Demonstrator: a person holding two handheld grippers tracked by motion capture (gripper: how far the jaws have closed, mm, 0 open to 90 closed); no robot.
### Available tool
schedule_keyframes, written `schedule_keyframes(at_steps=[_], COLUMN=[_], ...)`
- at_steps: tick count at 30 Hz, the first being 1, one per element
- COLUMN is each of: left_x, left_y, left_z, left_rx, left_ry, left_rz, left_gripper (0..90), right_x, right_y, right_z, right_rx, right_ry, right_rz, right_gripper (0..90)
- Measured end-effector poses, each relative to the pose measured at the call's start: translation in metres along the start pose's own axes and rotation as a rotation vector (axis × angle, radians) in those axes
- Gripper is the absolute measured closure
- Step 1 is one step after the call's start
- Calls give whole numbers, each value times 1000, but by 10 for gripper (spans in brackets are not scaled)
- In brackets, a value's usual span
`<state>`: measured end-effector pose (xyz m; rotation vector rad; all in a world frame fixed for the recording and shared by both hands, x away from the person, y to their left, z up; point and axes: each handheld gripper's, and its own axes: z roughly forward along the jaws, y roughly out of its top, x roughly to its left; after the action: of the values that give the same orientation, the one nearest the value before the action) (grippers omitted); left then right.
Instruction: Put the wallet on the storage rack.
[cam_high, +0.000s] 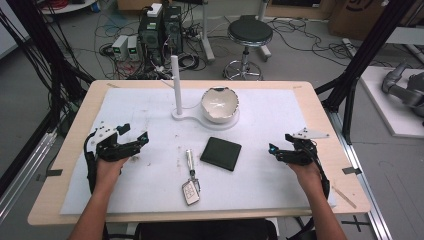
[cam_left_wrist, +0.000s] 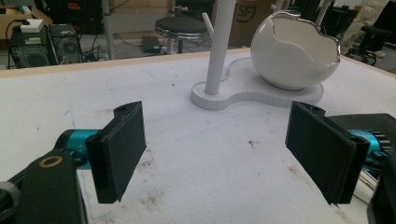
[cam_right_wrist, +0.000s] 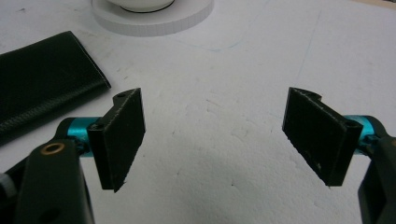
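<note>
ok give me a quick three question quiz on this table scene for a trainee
1. True or false: the left claw holds the car key.
2. What lies nearest the right claw: A the black wallet, B the white bowl, C the white post?
3. Fill in: the bowl and post stand on one shared white ____.

Key
1. False: both claws are open and hold nothing; the key lies on the white mat between the hands.
2. A
3. base
</note>
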<state>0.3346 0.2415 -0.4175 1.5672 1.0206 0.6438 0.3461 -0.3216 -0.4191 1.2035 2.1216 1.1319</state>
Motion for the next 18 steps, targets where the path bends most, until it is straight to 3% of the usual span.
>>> schedule_keyframes(at_steps=[9,17,18], left_x=[-6,-6,-5], left_y=[-1,-1,-1], left_z=[5,4,3], left_rx=[7,4,8], left_ry=[-13,-11,-12], left_rz=[3,-6,-1], left_gripper=[201,201,201], right_x=[-1,8,13], right_y=[-2,0,1], right_z=[-4,2,5], right_rx=[-17,-10,1], right_ry=[-13,16,36], right_rz=[29,15,26], right_gripper=[216,216,217])
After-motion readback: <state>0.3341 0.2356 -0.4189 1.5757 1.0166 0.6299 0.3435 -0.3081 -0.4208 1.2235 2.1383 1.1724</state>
